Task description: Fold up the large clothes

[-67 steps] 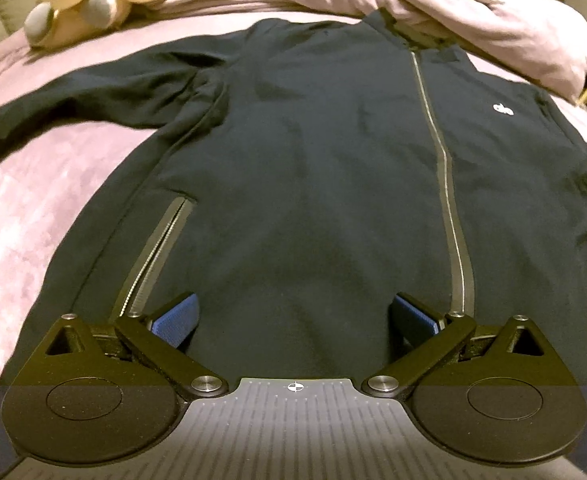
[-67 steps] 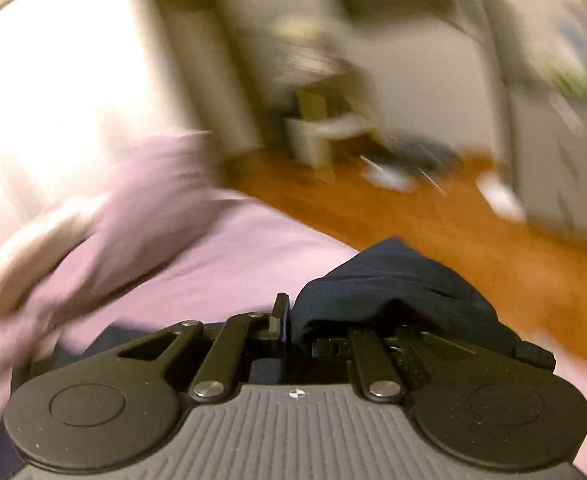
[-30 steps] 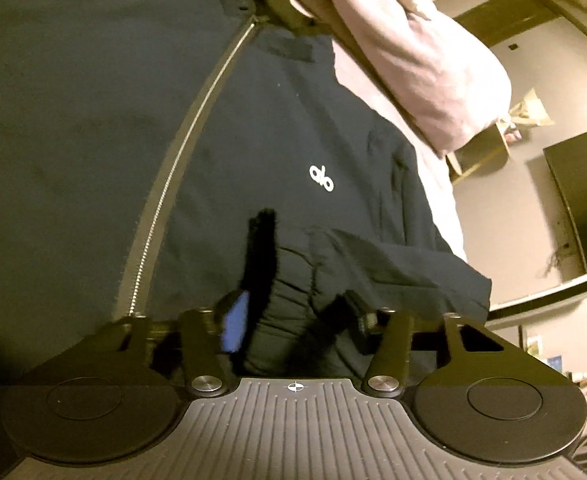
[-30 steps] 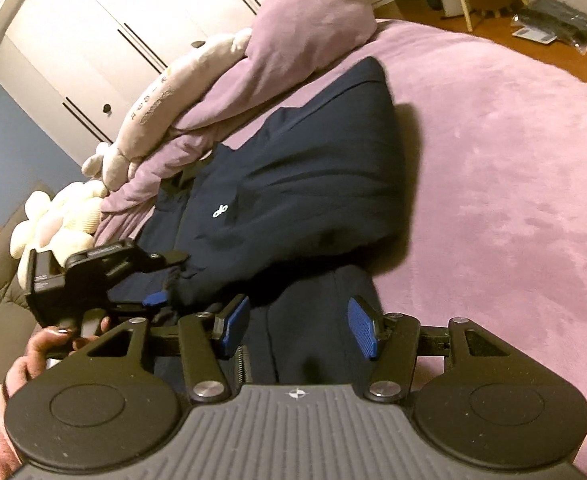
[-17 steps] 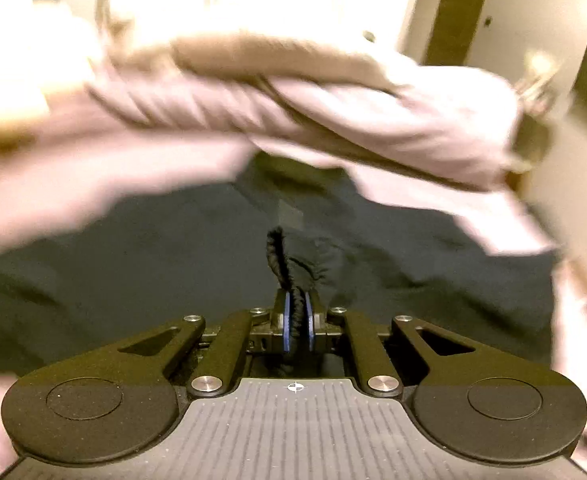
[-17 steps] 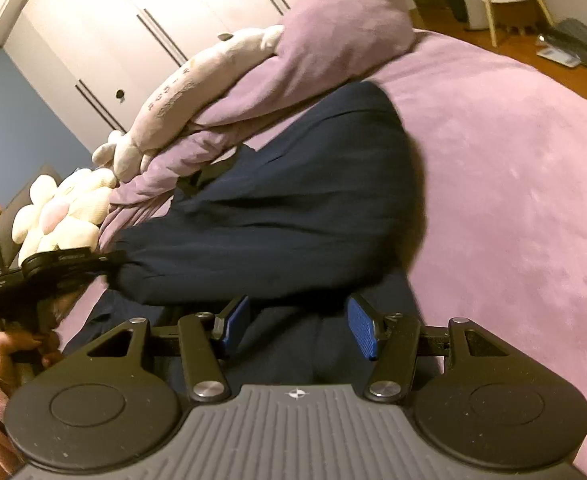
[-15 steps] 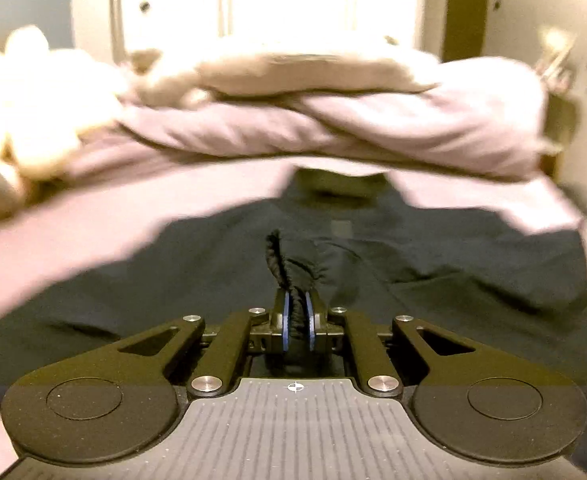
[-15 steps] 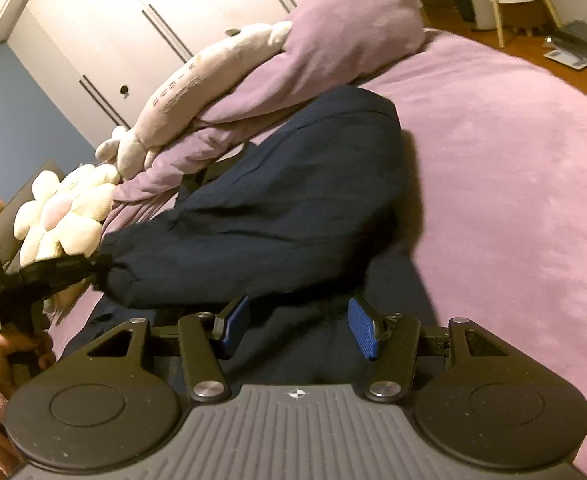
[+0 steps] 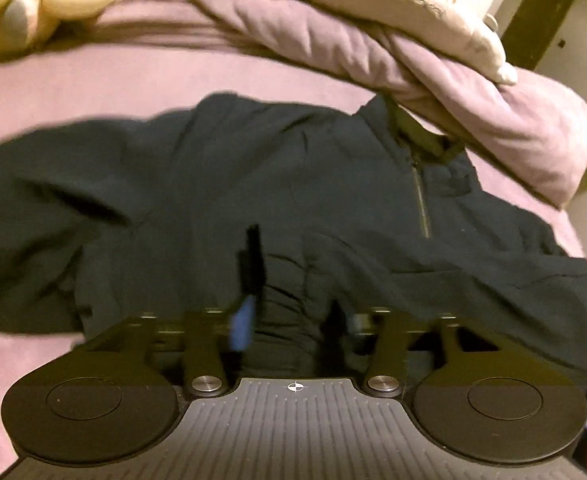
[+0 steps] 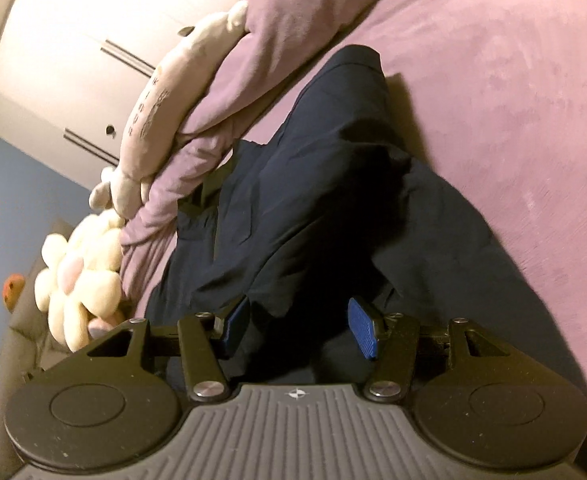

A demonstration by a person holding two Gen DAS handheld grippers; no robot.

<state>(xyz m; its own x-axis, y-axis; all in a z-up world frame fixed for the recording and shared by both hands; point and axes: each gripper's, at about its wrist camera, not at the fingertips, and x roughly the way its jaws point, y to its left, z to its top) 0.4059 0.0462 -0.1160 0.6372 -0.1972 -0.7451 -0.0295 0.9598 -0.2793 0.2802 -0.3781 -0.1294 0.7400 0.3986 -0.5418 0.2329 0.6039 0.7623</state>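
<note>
Sleeve fold on dark navy zip-up jacket [image 9: 333, 184], on purple bed cover [image 9: 173, 80]. Left gripper [image 9: 293, 312] opening, letting bunched sleeve [image 9: 285, 292] go. Right gripper [image 10: 299, 326] spread, empty. Next: grab other sleeve at 9 o'clock.

Dim, warm yellowish indoor light in both views. Heavy motion blur across left wrist view, worst at left hand-held gripper [image 9: 295, 320] fingers. Right wrist view sharper. Dark jacket [image 10: 325, 184] nearly black, folds barely readable; deep shadow beneath its raised fold. Wardrobe doors [image 10: 77, 40] washed out. Strong fisheye bending at edges.
</note>
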